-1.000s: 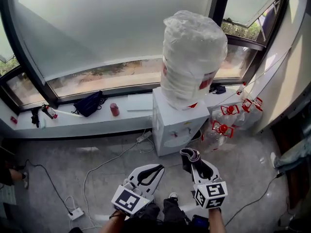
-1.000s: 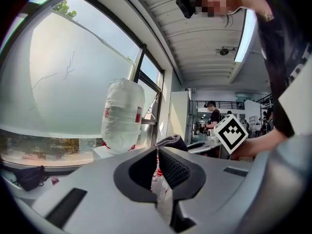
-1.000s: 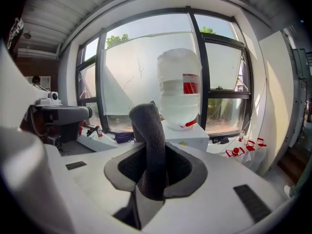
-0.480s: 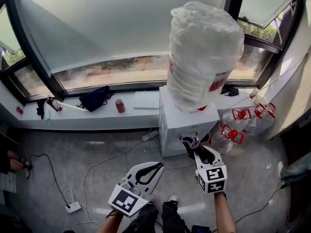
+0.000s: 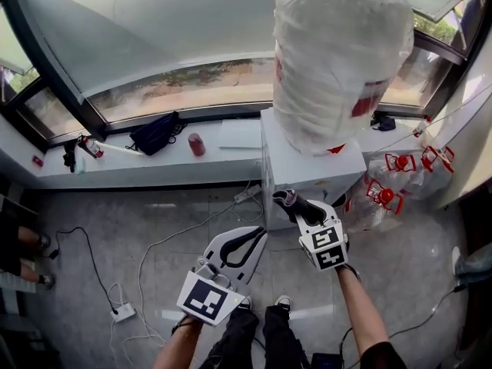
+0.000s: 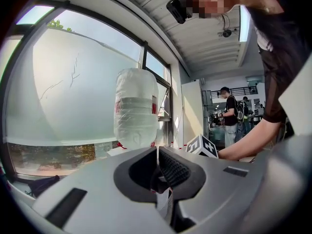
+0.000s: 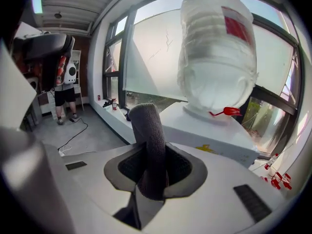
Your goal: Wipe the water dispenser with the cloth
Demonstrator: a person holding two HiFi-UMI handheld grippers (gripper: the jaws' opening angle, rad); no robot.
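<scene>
The right gripper (image 5: 298,206) has its jaws clamped on a dark grey, rolled terry cloth (image 5: 283,199); in the right gripper view the cloth's long axis runs along the jaws, and its free end sticks out forward and up past the fingertips. The white box-shaped water dispenser (image 5: 307,167) stands by the white window ledge (image 5: 154,171) and carries a large plastic-wrapped water bottle (image 5: 338,52); its casing lies just ahead of the cloth's tip and a little to the right, though whether they touch is unclear. The left gripper (image 5: 258,233) hangs lower and farther from the dispenser, jaws pressed together on nothing; the right one is nearer, so the wipe probably needs only a short push forward onto the casing.
</scene>
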